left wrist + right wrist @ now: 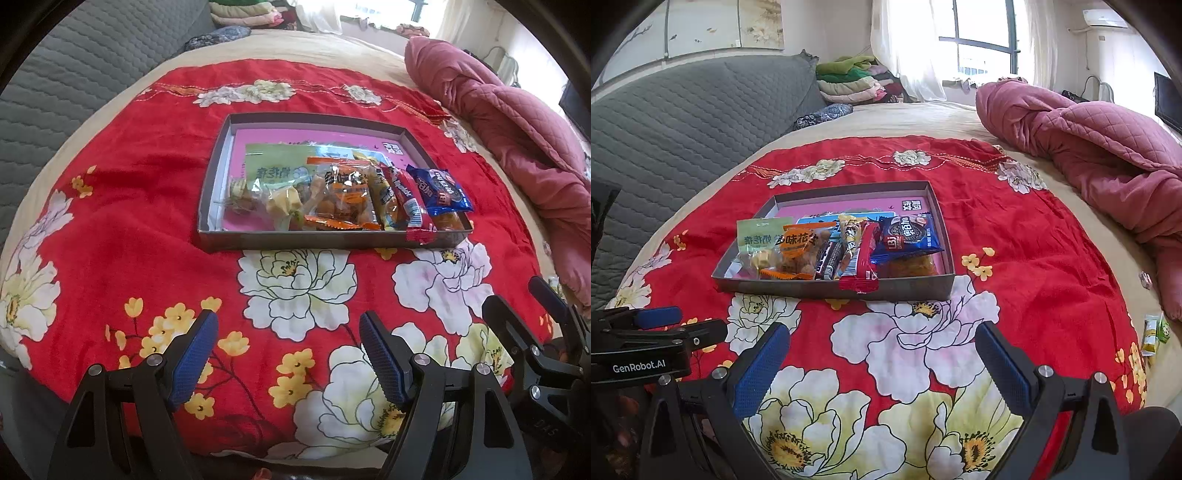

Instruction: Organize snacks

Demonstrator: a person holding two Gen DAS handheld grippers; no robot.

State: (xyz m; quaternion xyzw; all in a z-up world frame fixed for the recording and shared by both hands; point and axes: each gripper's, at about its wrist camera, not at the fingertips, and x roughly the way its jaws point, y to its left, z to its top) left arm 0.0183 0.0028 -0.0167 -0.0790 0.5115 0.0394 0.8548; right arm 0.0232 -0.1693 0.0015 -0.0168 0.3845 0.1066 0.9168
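Observation:
A shallow grey box sits on the red flowered cloth and holds several snack packs: a blue cookie pack, a red bar, an orange peanut bag and a green pack. My left gripper is open and empty, low over the cloth in front of the box. My right gripper is open and empty, beside it on the right. Each gripper shows in the other's view: the right one, the left one.
A crumpled pink quilt lies to the right on the bed. A grey quilted headboard stands at the left. Small green-yellow packets lie off the cloth at the right edge. Folded clothes are piled at the back.

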